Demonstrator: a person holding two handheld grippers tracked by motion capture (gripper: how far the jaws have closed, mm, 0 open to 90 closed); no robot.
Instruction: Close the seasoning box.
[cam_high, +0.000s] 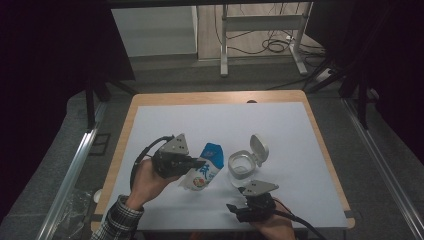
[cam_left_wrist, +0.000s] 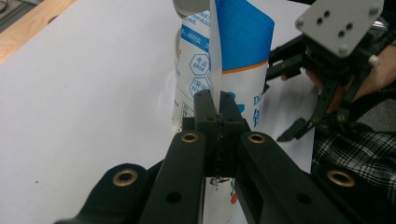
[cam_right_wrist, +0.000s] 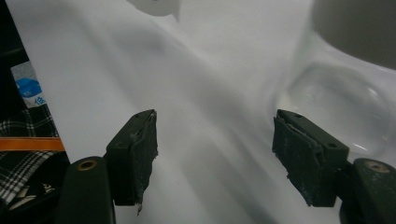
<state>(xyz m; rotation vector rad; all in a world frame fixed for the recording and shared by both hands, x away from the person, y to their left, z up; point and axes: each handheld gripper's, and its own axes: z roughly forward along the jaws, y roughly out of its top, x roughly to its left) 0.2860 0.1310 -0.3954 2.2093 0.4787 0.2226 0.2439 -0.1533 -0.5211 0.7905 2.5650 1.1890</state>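
Note:
A blue and white pouch (cam_high: 207, 167) with printed text is held tilted just above the white mat. My left gripper (cam_high: 197, 164) is shut on its thin side seam, and in the left gripper view the jaws pinch that edge of the pouch (cam_left_wrist: 233, 56). Right of the pouch stands a clear round container (cam_high: 241, 166) with its white flip lid (cam_high: 258, 149) open. My right gripper (cam_high: 235, 200) hovers near the table's front edge, below the container, open with nothing in it. In the right gripper view (cam_right_wrist: 217, 149) the container (cam_right_wrist: 341, 107) lies just beyond the right jaw.
A white mat (cam_high: 280, 125) covers most of the wooden table (cam_high: 215, 97). A metal frame (cam_high: 260, 30) and cables lie on the floor beyond. A plaid sleeve (cam_high: 117, 220) enters at the bottom left. The right gripper's grey plate (cam_left_wrist: 338, 21) shows behind the pouch.

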